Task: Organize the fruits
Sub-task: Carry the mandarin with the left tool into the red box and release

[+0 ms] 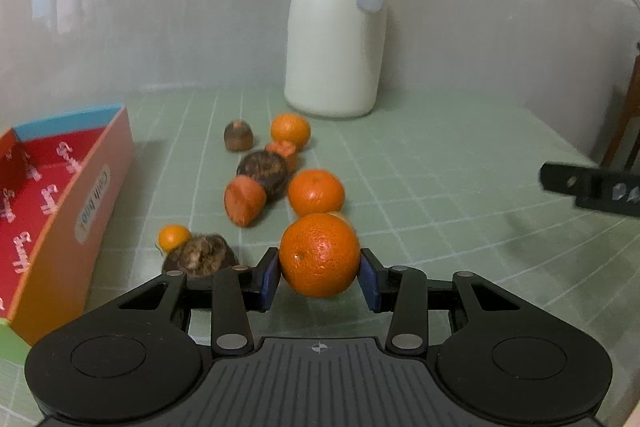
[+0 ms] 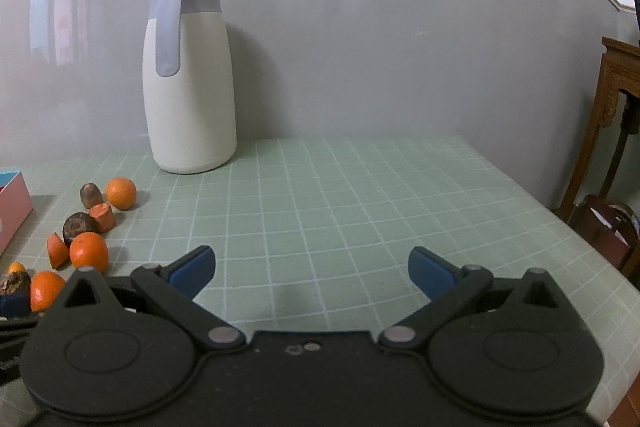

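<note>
A large orange (image 1: pixel 319 254) sits between the blue pads of my left gripper (image 1: pixel 320 279), which is shut on it from both sides just above the green grid mat (image 1: pixel 440 187). Behind it lie two more oranges (image 1: pixel 316 191) (image 1: pixel 291 131), a small orange (image 1: pixel 173 236), cut carrot pieces (image 1: pixel 244 200) (image 1: pixel 282 151) and brown rough lumps (image 1: pixel 202 254) (image 1: pixel 263 171) (image 1: pixel 238 135). An open red box (image 1: pixel 60 203) stands to the left. In the right wrist view my right gripper (image 2: pixel 312 269) is open over bare mat, with the fruit pile (image 2: pixel 89 251) to its left.
A tall white jug with a grey lid (image 1: pixel 336 27) stands against the grey wall behind the pile. A finger of the right gripper (image 1: pixel 592 187) shows at the right edge of the left wrist view. The mat's right edge (image 2: pixel 560 223) borders wooden furniture (image 2: pixel 616 115).
</note>
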